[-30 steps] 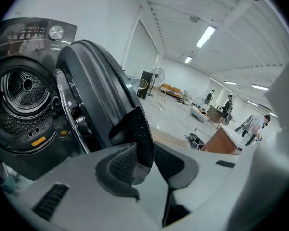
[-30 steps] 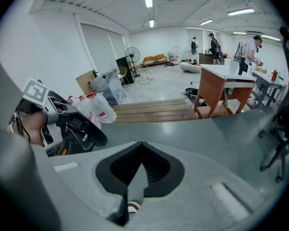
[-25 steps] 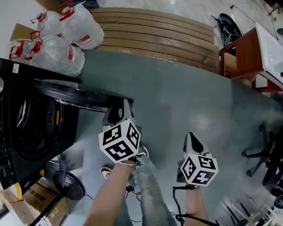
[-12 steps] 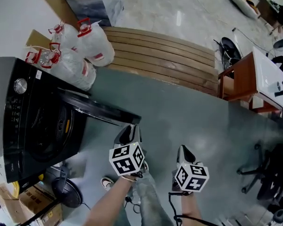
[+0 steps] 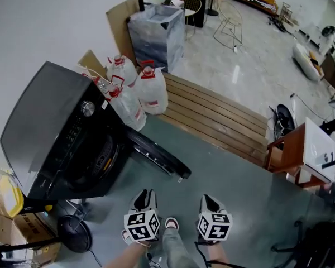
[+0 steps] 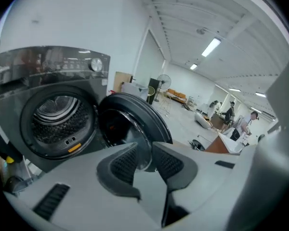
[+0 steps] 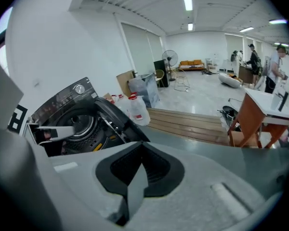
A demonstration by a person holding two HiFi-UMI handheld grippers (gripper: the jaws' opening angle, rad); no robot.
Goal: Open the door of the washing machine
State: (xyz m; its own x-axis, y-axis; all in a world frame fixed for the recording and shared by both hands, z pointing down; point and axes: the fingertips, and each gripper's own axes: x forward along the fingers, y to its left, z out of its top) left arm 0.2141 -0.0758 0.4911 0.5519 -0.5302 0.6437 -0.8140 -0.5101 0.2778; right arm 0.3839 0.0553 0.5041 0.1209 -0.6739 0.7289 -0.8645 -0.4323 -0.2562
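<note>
The black front-loading washing machine [image 5: 61, 138] stands at the left, its round door [image 5: 156, 156] swung out wide to the right. In the left gripper view the drum [image 6: 58, 117] shows bare beside the door [image 6: 135, 119]. My left gripper [image 5: 145, 197] hangs low in the head view, well short of the door; its jaws have just been closing, a gap still shows between them, and nothing is in it [image 6: 145, 153]. My right gripper [image 5: 207, 201] is beside it, pads together on nothing [image 7: 139, 150]. Neither touches the machine.
Several water jugs [image 5: 137, 96] stand behind the machine by a wooden platform [image 5: 218, 116]. A wrapped pallet [image 5: 156, 32] is farther back. A wooden desk [image 5: 290, 149] is at the right. A floor fan [image 5: 72, 233] and cardboard boxes [image 5: 22, 233] sit at the lower left.
Both grippers have pulled back from the door's edge toward me and risen. The head view has lifted and shows more of the room. The door stays open.
</note>
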